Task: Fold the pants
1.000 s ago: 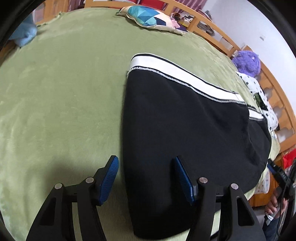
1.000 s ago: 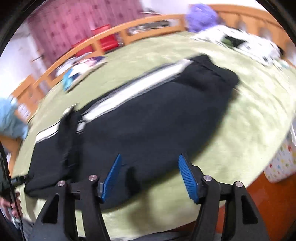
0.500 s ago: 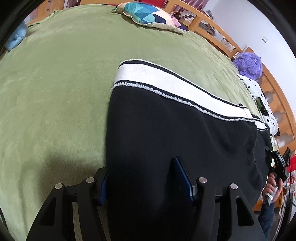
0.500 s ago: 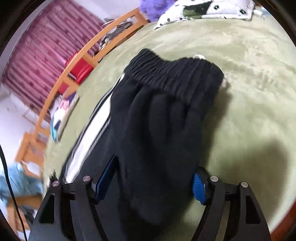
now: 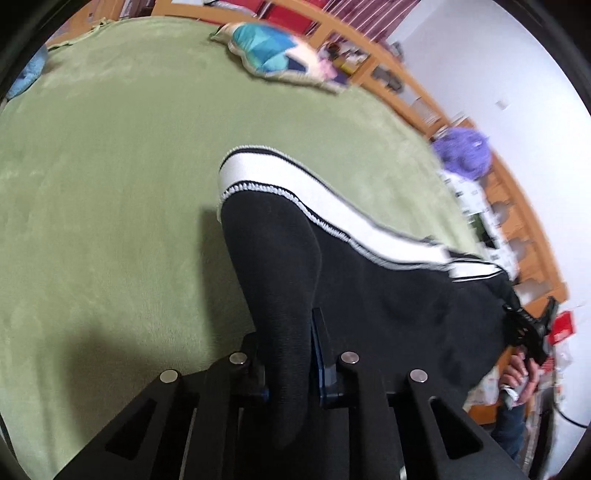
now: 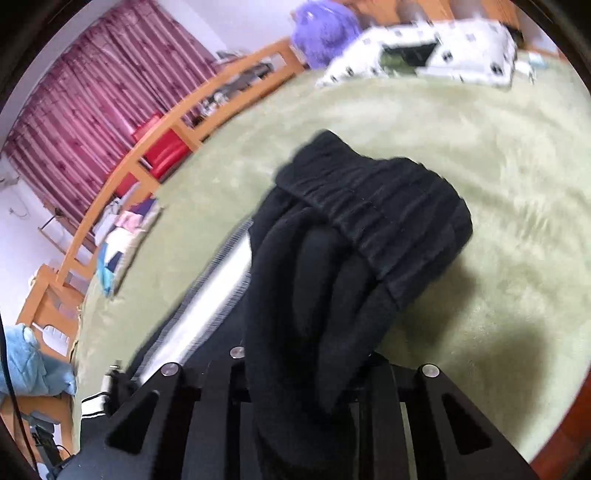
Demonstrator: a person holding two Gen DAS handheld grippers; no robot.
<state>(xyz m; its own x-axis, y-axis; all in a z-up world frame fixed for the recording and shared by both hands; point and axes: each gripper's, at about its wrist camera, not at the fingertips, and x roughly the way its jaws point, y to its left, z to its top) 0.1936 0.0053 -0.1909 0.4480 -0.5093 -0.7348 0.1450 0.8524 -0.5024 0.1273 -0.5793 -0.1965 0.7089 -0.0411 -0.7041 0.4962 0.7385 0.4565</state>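
Observation:
Black pants [image 5: 388, 306] with a white side stripe [image 5: 295, 192] lie on a green bed cover [image 5: 110, 184]. My left gripper [image 5: 288, 354] is shut on the hem end of a leg, and the cloth bunches up between its fingers. In the right wrist view my right gripper [image 6: 306, 369] is shut on the pants [image 6: 332, 266] near the gathered elastic waistband [image 6: 388, 206]; its fingertips are hidden by the cloth. The other gripper shows at the far right of the left wrist view [image 5: 532, 332].
A patterned pillow [image 5: 277, 55] lies at the far edge of the bed. A purple plush toy [image 6: 325, 29] and a white spotted bundle [image 6: 443, 51] sit near the wooden bed rail [image 6: 147, 155]. A blue cloth [image 6: 29, 362] lies at the left.
Both grippers moved in over the pants and closed on the cloth. The left one now pinches the leg hem, the right one the waistband end, and both ends are lifted and bunched.

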